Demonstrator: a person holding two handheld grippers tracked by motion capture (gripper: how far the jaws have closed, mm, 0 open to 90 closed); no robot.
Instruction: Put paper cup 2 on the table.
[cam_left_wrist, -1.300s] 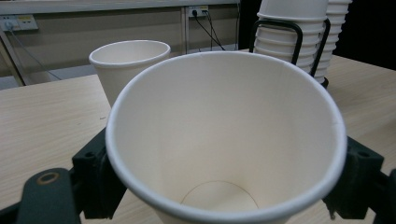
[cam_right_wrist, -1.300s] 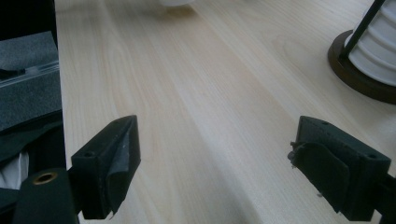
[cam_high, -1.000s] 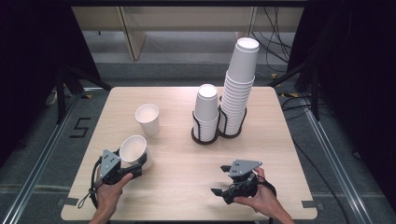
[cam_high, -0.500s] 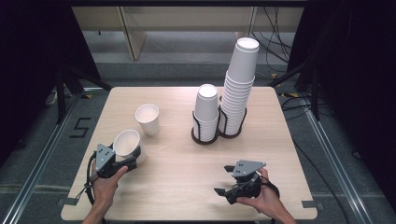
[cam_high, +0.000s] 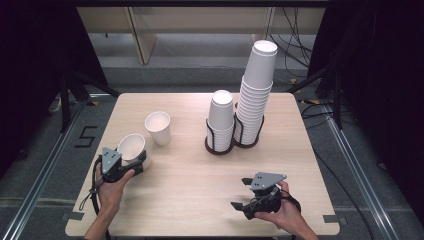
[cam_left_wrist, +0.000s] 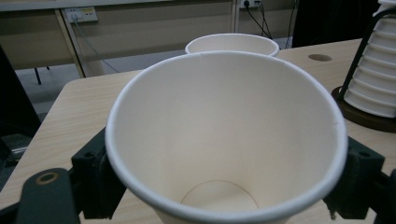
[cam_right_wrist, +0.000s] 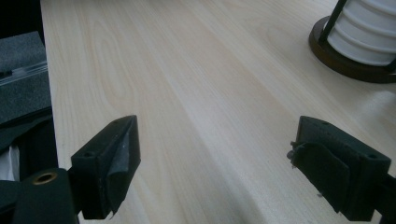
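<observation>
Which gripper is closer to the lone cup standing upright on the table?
Left. The left gripper, clamped on another cup, sits just beside the standing cup; the right gripper rests far across the table.

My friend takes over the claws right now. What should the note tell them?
Left claw: shut on a cup at the table's near left.
Right claw: open, nothing in it, low over the near right of the table.
Second cup: upright, just beyond the held one.
Two cup stacks sit in the rack at the back.
Done: one cup out, one in hand.
Left: probably set the held cup down.
</observation>
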